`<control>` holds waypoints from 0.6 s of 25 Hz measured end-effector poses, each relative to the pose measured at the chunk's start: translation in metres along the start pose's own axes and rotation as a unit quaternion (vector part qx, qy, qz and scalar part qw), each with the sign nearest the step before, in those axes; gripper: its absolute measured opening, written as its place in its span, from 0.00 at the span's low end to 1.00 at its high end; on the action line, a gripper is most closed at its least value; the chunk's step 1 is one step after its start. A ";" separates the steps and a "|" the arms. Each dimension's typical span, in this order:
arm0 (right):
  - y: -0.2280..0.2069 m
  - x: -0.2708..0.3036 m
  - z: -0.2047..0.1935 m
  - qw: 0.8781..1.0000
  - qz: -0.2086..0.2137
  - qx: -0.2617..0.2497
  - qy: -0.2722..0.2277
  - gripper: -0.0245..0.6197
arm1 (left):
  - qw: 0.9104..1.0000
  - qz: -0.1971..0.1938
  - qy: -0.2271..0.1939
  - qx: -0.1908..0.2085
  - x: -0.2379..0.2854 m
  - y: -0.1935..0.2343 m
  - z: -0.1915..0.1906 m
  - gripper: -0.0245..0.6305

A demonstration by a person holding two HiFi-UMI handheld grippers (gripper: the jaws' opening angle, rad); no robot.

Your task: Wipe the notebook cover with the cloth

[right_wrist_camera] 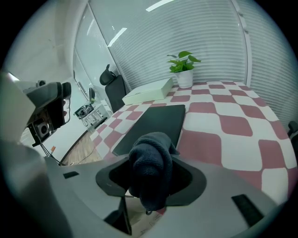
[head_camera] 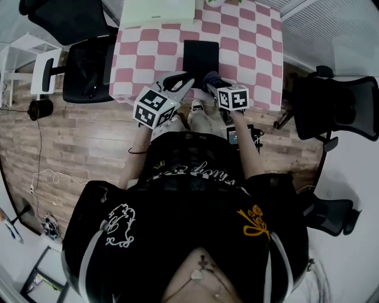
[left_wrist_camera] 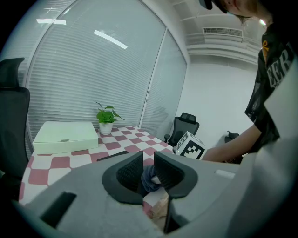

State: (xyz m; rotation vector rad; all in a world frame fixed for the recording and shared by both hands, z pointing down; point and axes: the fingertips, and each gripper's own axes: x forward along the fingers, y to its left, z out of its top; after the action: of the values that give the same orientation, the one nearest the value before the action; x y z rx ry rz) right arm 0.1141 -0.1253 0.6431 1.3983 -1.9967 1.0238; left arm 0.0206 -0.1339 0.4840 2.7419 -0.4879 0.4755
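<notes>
The black notebook lies flat on the pink-and-white checked table, in front of both grippers. My right gripper hovers just short of the notebook's near edge, shut on a bunched dark blue cloth that bulges out over its jaws. In the right gripper view the notebook stretches away just beyond the cloth. My left gripper hangs beside it on the left, over the table's near edge. Its jaws stand a narrow gap apart and hold nothing; the cloth shows through the gap.
A flat pale green box and a small potted plant stand at the table's far end. Black office chairs stand to the left and right. The person's legs and the wooden floor lie below the near edge.
</notes>
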 end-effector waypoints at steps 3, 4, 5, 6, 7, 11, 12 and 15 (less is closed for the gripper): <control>-0.016 -0.008 -0.006 1.000 -0.016 0.025 -0.006 0.30 | 1.000 -0.010 0.003 0.005 0.004 -0.006 -0.001 0.15; -0.020 -0.010 -0.008 0.999 -0.021 0.037 -0.008 0.30 | 1.000 -0.012 0.003 0.006 0.004 -0.008 -0.001 0.15; -0.023 -0.012 -0.009 0.998 -0.024 0.049 -0.010 0.30 | 1.000 -0.013 0.004 0.007 0.004 -0.009 -0.001 0.15; -0.026 -0.013 -0.010 0.998 -0.026 0.060 -0.013 0.30 | 1.000 -0.014 0.004 0.008 0.004 -0.009 -0.001 0.15; -0.027 -0.014 -0.011 0.997 -0.027 0.069 -0.016 0.30 | 1.000 -0.015 0.005 0.009 0.003 -0.009 -0.001 0.15; -0.029 -0.015 -0.011 0.996 -0.035 0.080 -0.022 0.30 | 1.000 -0.013 0.005 0.011 -0.002 -0.010 -0.002 0.15; -0.029 -0.016 -0.010 0.996 -0.041 0.078 -0.023 0.30 | 1.000 -0.012 0.003 0.011 -0.004 -0.010 -0.002 0.15; -0.025 -0.025 -0.003 0.995 -0.055 0.072 -0.038 0.30 | 1.000 -0.007 -0.002 0.009 -0.015 -0.008 -0.004 0.15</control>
State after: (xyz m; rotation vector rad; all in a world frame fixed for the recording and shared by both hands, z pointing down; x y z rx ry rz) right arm 0.1463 -0.1131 0.6336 1.6276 -1.9060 1.0985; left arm 0.0096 -0.1214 0.4800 2.7627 -0.4679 0.4744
